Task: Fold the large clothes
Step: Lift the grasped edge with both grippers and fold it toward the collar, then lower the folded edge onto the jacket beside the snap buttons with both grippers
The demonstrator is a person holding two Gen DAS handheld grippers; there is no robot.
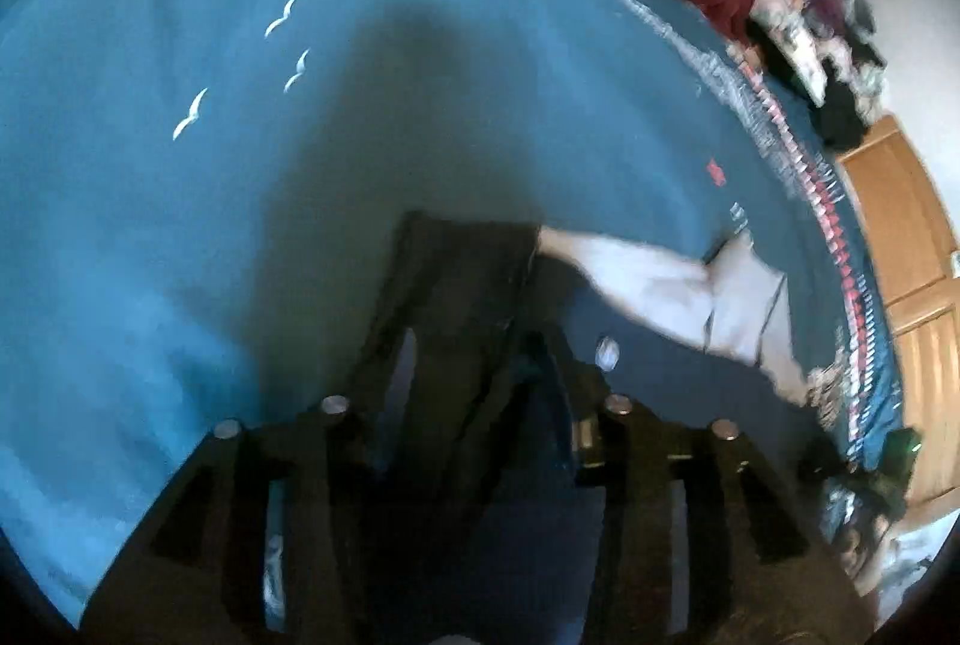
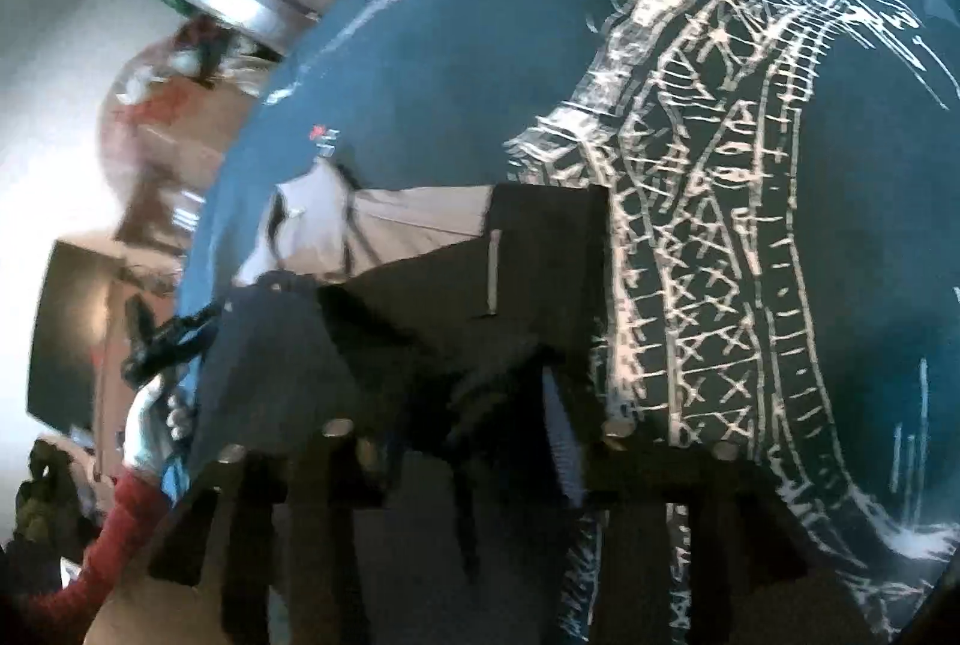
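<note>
Bed cover (image 1: 150,225): big blue cloth with white birds at 10 o'clock in the left view.
Dark clothes (image 1: 648,363): on the cover, at 5 o'clock from the middle, white lining (image 1: 738,297) showing.
Left gripper (image 1: 474,285): closed on the dark clothes' edge.
Right gripper (image 2: 540,249): low over the dark clothes (image 2: 420,297); too blurry to tell its grip.
Bridge drawing (image 2: 720,165): white lines at 2 o'clock.

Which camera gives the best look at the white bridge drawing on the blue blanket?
The right wrist view: the bridge drawing fills its right half. The left wrist view shows only the blanket with small white birds, no bridge.
</note>
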